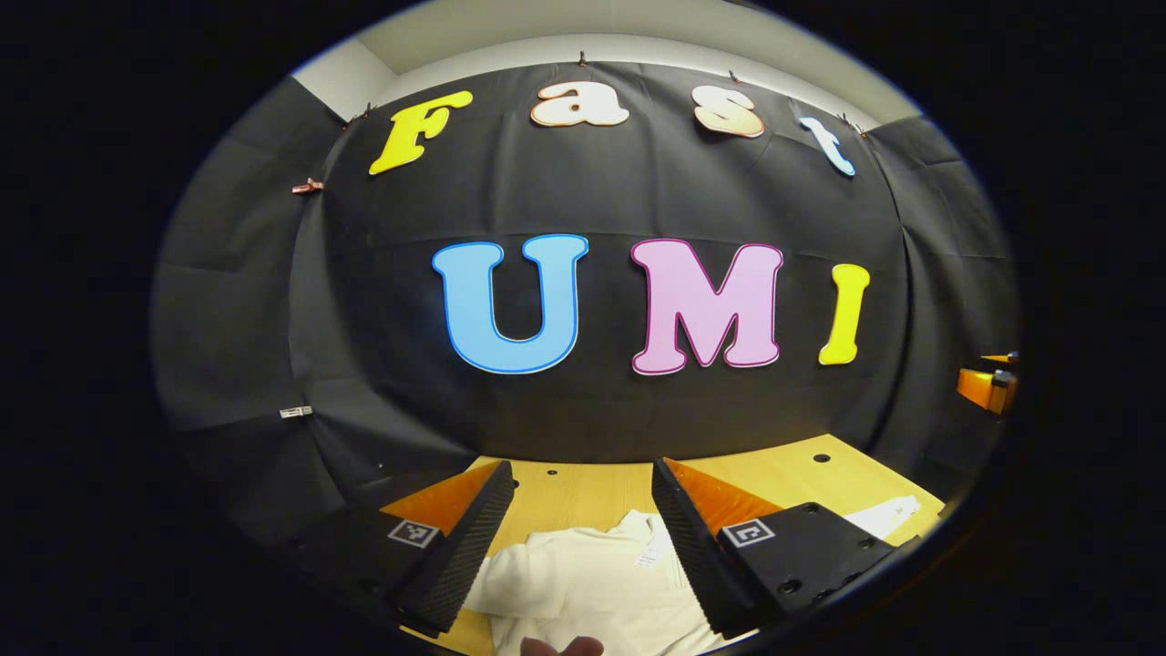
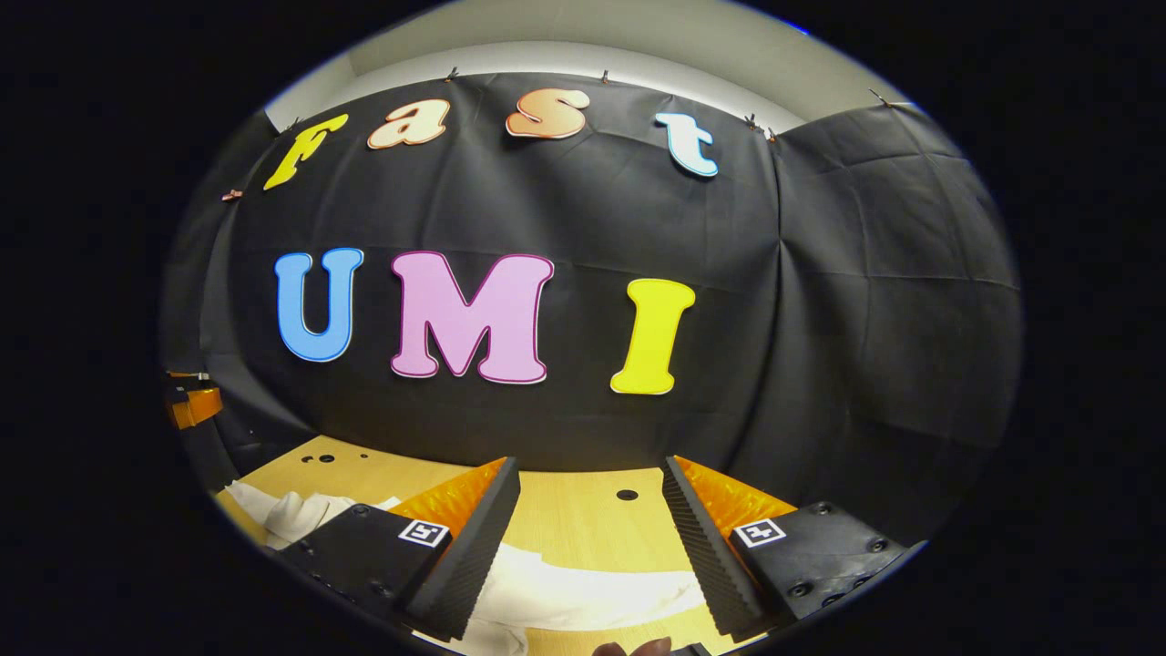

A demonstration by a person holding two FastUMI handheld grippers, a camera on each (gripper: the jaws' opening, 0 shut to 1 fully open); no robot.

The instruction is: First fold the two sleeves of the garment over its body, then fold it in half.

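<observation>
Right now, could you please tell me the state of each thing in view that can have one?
left gripper: open, above the garment, holding nothing.
right gripper: open, holding nothing.
garment: white, lying rumpled on the table, not yet folded neatly.
table: wooden, bearing the garment.

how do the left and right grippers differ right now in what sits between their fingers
The left gripper hangs over the bunched body of the cream knit garment, with a small white tag in its gap. The right gripper hangs over a thin flat strip of the same garment, and more of the bare light wooden table shows there. Both are open, above the cloth, gripping nothing.
</observation>
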